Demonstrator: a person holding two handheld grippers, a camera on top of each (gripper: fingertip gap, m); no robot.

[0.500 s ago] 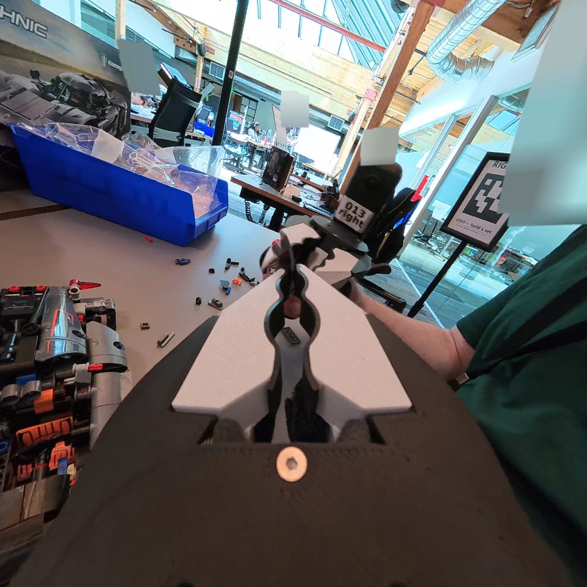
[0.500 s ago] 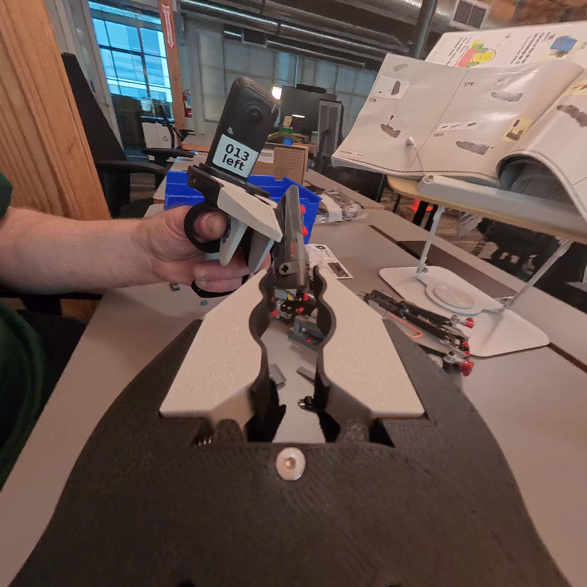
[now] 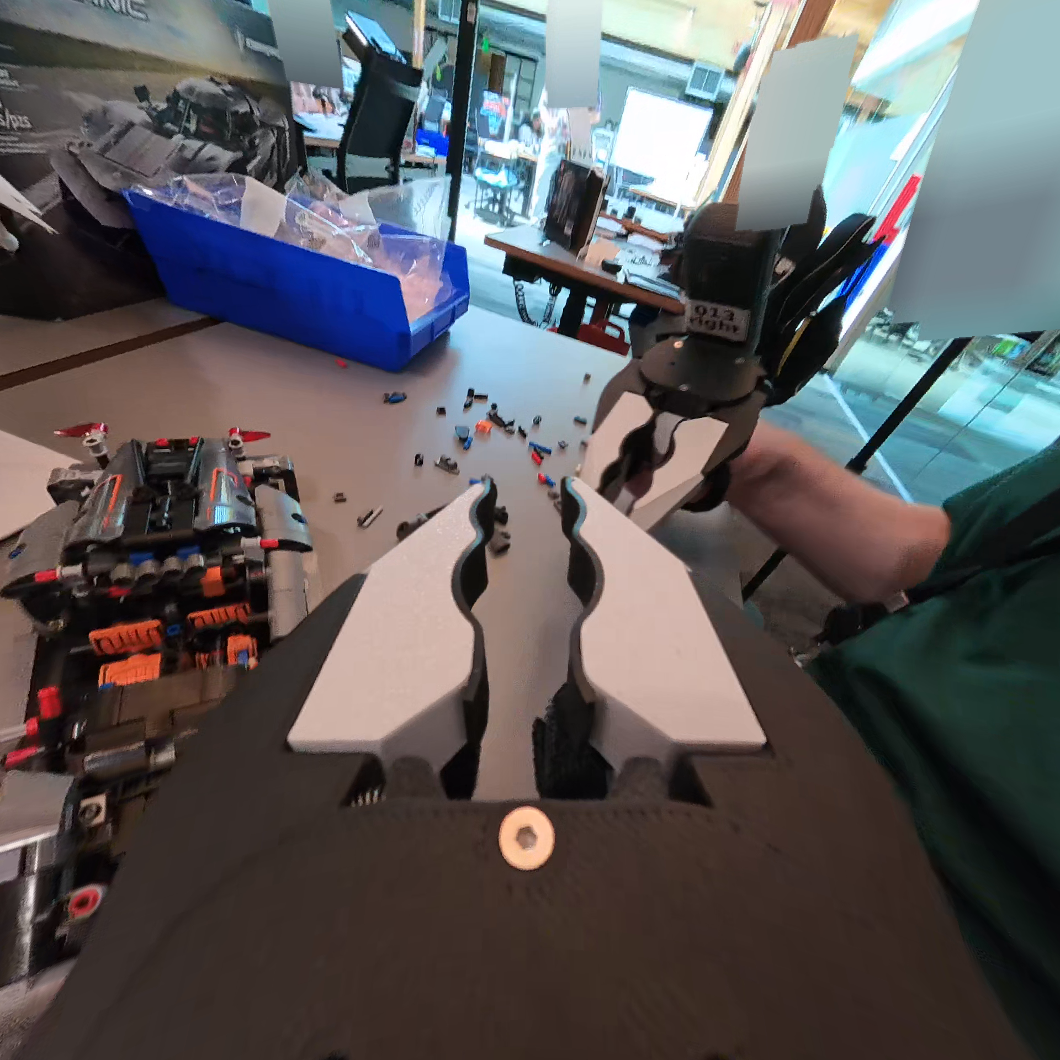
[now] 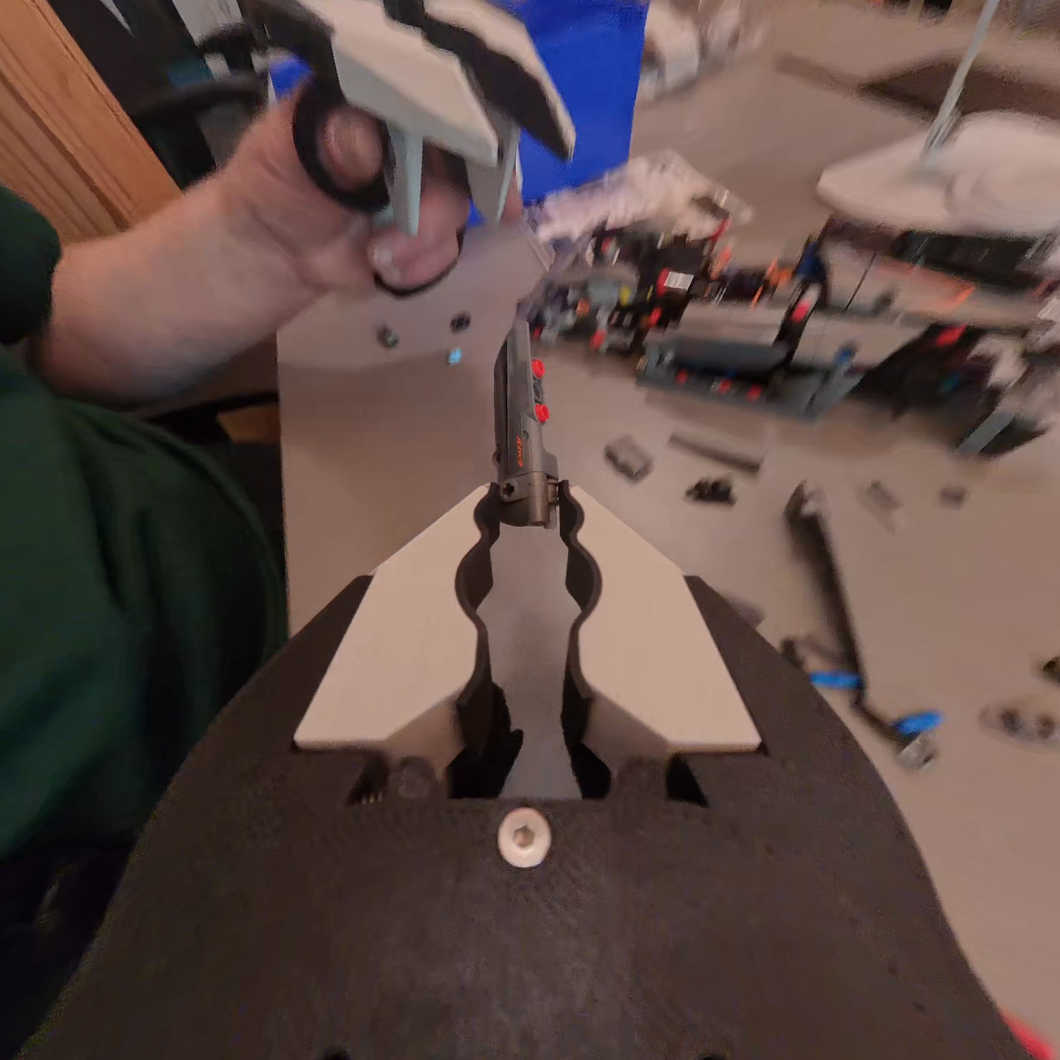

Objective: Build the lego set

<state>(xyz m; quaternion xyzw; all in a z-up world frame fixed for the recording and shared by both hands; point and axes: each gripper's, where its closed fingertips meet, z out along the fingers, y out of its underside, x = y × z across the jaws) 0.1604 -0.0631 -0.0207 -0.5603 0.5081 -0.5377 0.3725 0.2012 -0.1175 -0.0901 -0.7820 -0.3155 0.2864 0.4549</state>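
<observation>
Your right gripper (image 4: pixel 525 505): jaws clamped on base of grey part (image 4: pixel 521 436), part sticking forward, red pins on its side. Your left gripper (image 3: pixel 525 499): jaws apart, nothing between, over worktop (image 3: pixel 229 396). Loose pieces (image 3: pixel 493 424) scattered at 12 o'clock of left jaws. Car build (image 3: pixel 155 550) at 9 o'clock. Blue bin (image 3: pixel 298 287) at 11 o'clock, beyond. Right view badly blurred.
</observation>
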